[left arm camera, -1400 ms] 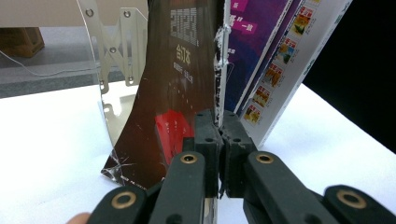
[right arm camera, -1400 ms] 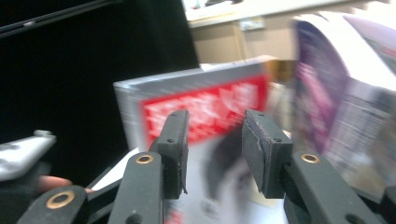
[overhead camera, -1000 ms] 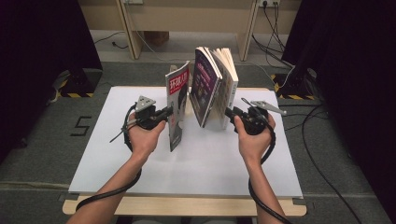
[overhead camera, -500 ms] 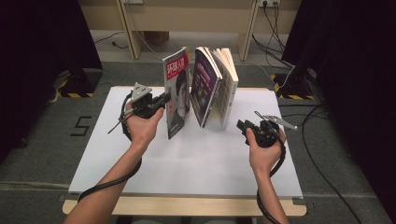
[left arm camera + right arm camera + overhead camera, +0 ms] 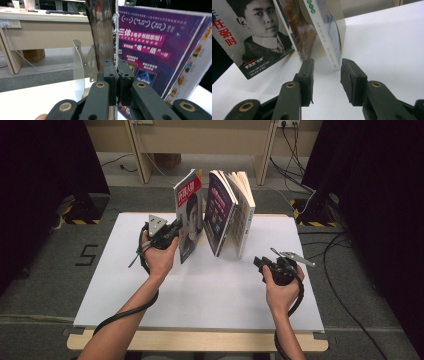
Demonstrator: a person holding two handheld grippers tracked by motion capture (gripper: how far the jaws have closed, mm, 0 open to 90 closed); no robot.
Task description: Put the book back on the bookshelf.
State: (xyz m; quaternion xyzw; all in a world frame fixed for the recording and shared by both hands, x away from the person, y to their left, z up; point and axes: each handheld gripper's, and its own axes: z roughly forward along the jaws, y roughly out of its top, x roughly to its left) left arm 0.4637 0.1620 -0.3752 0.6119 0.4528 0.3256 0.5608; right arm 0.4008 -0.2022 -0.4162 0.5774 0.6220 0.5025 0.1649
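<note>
A magazine [image 5: 188, 212] with a red-topped cover and a portrait stands on edge on the white table [image 5: 200, 290], tilted, left of the other books. My left gripper [image 5: 175, 229] is shut on its near edge; in the left gripper view the jaws [image 5: 116, 67] pinch the thin magazine [image 5: 102, 35]. A purple-covered book [image 5: 219, 212] and a white book [image 5: 243, 215] lean together just to its right. My right gripper [image 5: 258, 263] hovers low to the right of them, open, nothing between its pads [image 5: 325, 72], facing the white book [image 5: 329, 32].
A clear bookend [image 5: 79, 65] stands behind the magazine in the left gripper view. A wooden desk [image 5: 200, 140] and cables lie beyond the table's far edge. Dark curtains flank both sides. White tabletop lies between my hands and the near edge.
My left gripper carried the magazine away from me and set it closer to the purple book. My right gripper drew back from the white book, lower and to the right.
</note>
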